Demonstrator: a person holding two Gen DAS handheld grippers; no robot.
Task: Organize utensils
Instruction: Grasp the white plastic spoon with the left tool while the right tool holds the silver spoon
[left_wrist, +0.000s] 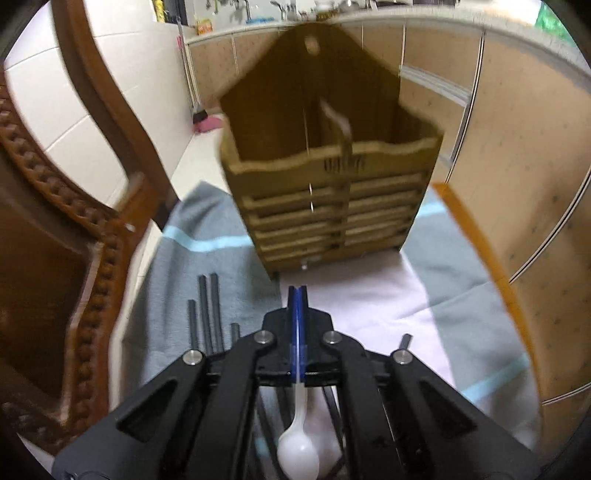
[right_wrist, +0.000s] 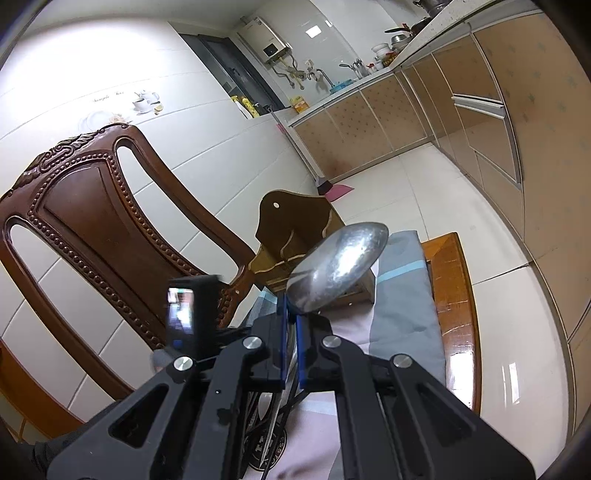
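A wooden utensil caddy (left_wrist: 332, 192) with two compartments stands upright on the cloth, straight ahead of my left gripper (left_wrist: 297, 291). That gripper is shut on the handle of a white plastic spoon (left_wrist: 298, 456), whose bowl hangs back toward the camera. Several dark chopsticks (left_wrist: 208, 314) lie on the cloth to the left of the fingers, and one more (left_wrist: 405, 341) lies to the right. In the right wrist view my right gripper (right_wrist: 291, 301) is shut on a metal spoon (right_wrist: 340, 266). Its bowl sticks up past the fingertips, in front of the caddy (right_wrist: 288, 225).
A grey cloth with pale blue stripes (left_wrist: 207, 229) covers the wooden table (right_wrist: 454, 295). A carved wooden chair (right_wrist: 92, 206) stands close on the left. Kitchen cabinets (right_wrist: 517, 110) run along the right. The left gripper's camera (right_wrist: 184, 314) shows beside the right fingers.
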